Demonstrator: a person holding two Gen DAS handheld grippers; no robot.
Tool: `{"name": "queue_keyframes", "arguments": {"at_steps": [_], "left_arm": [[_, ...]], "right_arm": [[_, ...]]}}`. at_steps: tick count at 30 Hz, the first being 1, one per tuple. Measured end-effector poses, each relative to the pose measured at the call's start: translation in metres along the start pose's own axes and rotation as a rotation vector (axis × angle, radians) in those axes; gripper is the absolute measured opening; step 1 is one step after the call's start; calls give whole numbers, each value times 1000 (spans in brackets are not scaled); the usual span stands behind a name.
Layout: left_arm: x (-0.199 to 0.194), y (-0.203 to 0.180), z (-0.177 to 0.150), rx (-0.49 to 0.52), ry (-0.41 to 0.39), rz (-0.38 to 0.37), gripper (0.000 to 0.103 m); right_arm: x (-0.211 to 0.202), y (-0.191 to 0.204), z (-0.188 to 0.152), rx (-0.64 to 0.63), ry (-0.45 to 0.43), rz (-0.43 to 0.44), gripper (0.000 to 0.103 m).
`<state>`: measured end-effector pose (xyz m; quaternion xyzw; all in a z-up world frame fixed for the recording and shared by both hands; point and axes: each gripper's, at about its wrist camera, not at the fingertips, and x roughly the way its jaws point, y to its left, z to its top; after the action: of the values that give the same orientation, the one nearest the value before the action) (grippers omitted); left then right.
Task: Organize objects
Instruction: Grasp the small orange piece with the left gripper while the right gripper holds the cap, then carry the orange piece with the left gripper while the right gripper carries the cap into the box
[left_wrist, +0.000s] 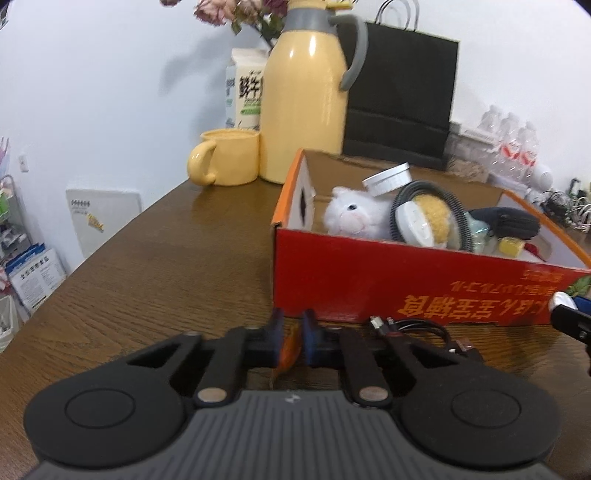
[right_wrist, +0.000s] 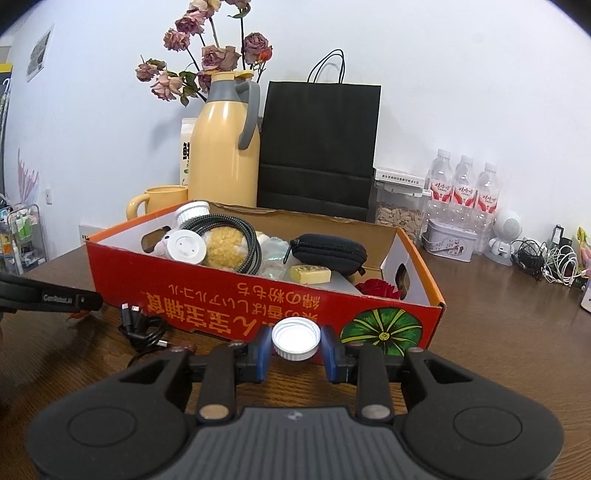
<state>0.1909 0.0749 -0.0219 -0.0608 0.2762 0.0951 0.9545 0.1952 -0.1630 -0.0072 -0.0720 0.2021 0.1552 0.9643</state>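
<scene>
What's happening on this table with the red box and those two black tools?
A person is tidying small things into the open red cardboard box. The right hand-held gripper is shut on a white plastic bottle cap in front of the box. The left hand-held gripper is shut on a thin orange item, too hidden to identify. A black coiled cable lies on the brown wooden table.

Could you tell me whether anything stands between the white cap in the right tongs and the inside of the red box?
Only the red box's near wall stands ahead of the white cap held in the right tongs; it must clear that rim.
</scene>
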Motion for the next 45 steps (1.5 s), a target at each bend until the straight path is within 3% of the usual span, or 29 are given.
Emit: {"name": "queue_keyframes", "arguments": {"at_steps": [23, 28, 29, 33, 37, 40, 45], "left_arm": [[-46, 5, -18, 13, -127, -68, 4], [-37, 7, -17, 2, -67, -54, 5], [-34, 6, -16, 4, -56, -54, 7], [-27, 4, -13, 12, -39, -29, 30], [-15, 2, -10, 23, 4, -30, 27], [-8, 2, -10, 23, 43, -43, 11], [-13, -1, -11, 37, 9, -53, 11]], "right_arm": [[-12, 0, 1, -2, -56, 8, 27], [-13, -1, 1, -2, -61, 12, 27], [-13, -1, 1, -2, -61, 14, 27], [-14, -1, 1, -3, -65, 18, 27], [-15, -1, 1, -3, -66, 19, 27], [-15, 0, 1, -3, -66, 19, 27], [-15, 0, 1, -3, -66, 20, 27]]}}
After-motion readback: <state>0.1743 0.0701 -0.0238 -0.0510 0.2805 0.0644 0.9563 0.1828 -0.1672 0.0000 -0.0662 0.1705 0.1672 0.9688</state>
